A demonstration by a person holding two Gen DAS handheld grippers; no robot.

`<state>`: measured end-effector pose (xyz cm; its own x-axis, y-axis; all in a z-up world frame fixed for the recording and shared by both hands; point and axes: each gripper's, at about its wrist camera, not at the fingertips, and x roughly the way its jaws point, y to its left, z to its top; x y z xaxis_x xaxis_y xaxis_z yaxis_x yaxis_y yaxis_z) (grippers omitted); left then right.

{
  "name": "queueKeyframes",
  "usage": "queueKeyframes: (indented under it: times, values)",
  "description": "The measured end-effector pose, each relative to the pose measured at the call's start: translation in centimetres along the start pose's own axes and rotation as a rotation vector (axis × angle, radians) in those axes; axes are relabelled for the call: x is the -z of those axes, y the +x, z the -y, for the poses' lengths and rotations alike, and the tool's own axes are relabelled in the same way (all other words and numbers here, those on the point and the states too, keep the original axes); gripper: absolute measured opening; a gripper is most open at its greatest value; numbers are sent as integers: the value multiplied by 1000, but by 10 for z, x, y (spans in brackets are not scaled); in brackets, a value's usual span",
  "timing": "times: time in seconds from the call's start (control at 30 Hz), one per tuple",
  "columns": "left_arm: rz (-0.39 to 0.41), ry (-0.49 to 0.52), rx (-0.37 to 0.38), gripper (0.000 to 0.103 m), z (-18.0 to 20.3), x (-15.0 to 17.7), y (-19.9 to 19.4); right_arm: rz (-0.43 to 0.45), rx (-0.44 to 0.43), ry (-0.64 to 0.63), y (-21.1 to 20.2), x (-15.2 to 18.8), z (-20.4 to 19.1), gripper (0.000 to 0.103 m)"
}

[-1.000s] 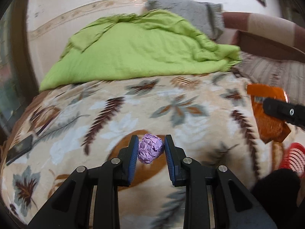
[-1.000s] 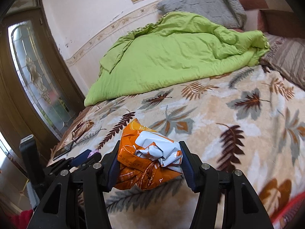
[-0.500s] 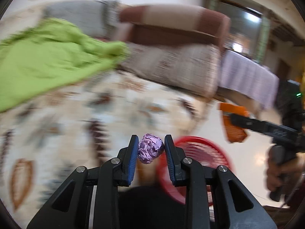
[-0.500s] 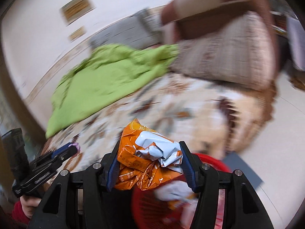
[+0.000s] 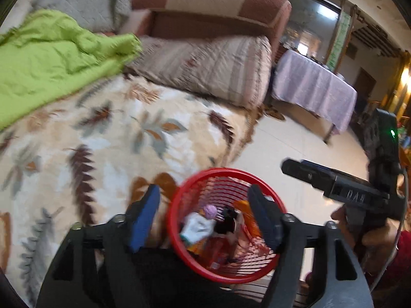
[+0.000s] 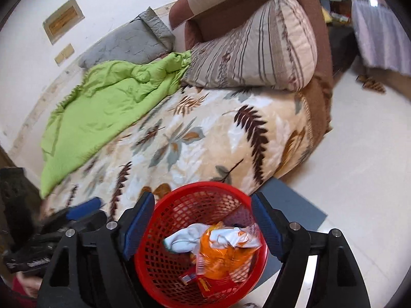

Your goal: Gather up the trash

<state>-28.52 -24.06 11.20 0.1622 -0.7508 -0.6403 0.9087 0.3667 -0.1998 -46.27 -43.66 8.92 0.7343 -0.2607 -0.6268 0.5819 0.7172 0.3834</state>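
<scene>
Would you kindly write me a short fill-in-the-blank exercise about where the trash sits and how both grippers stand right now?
1. The crumpled purple foil ball lies inside the ____ plastic mesh basket.
2. The orange snack wrapper lies in the basket, and the right gripper above it holds ____.
3. The left gripper has jaws that are ____.
4. The basket stands beside the bed's ____-patterned blanket.

Missing words: red; nothing; opening; leaf

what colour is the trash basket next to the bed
Red, an open mesh basket with trash inside. It shows best in the right wrist view.
</scene>
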Motion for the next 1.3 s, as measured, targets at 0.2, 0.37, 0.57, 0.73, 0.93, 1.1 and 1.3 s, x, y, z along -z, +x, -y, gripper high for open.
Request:
queueKeyframes:
  times: [0.2,0.37,0.57,0.73,0.93,1.1,1.3]
  values:
    - [110,22,-182,90,-25,22,-48,85,274,-205,-16,30,-61,95]
    - [150,35,-367,100,-39,45,-72,69,276,-300,-23,59,-94,103]
    - [170,34,-466,100,-51,51,-86,35,293,-351,-12,67,-110,103]
    - [183,8,-483,102,-59,52,-91,51,304,-386,-13,70,-121,103]
    - [171,-26,-476,103,-67,50,-91,51,314,-391,-12,69,-122,103]
    - [194,-4,-478,103,-64,50,-95,51,313,-391,-12,68,-122,103]
    - [194,-5,-479,103,-64,50,-94,47,301,-387,-11,68,-122,103]
